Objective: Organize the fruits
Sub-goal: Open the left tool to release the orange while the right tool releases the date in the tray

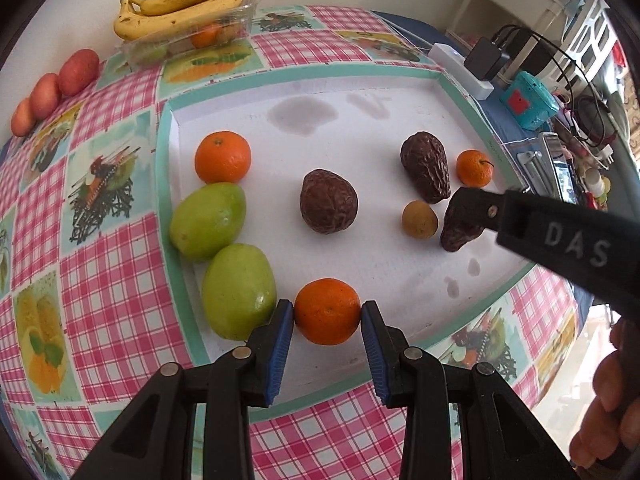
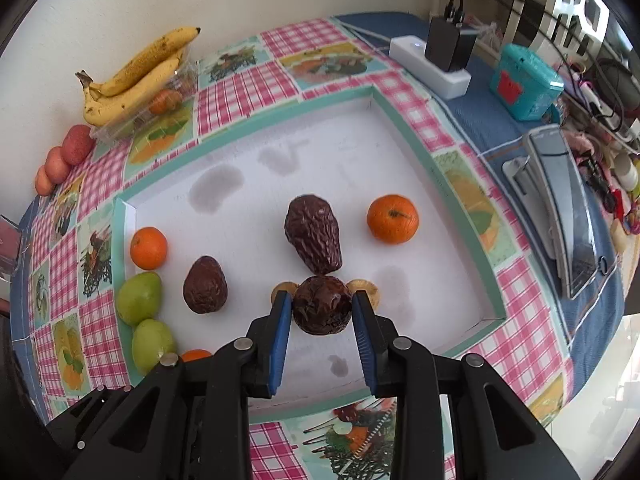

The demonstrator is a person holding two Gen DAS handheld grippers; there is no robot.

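A white tray [image 1: 400, 92] with a teal rim holds the fruit. My left gripper [image 1: 327, 314] is shut on an orange tangerine [image 1: 327, 304] at the tray's near edge, beside two green fruits [image 1: 239, 291]. My right gripper [image 2: 322, 306] is shut on a dark wrinkled fruit [image 2: 320, 314]; in the left wrist view it grips that fruit [image 1: 456, 232] at the tray's right. Loose in the tray are two more wrinkled brown fruits [image 1: 329, 207] [image 1: 425, 166], two tangerines [image 1: 223, 157] [image 1: 474, 167] and small tan fruits [image 1: 420, 219] [image 2: 368, 288].
Bananas [image 1: 180, 8] lie on a clear plastic box [image 1: 240, 20] at the back left, with reddish fruits [image 1: 78, 72] beside it. A power strip [image 2: 432, 64], a teal box [image 2: 524, 84] and a phone [image 2: 560, 200] crowd the right side. A hand [image 1: 604, 396] shows at the lower right.
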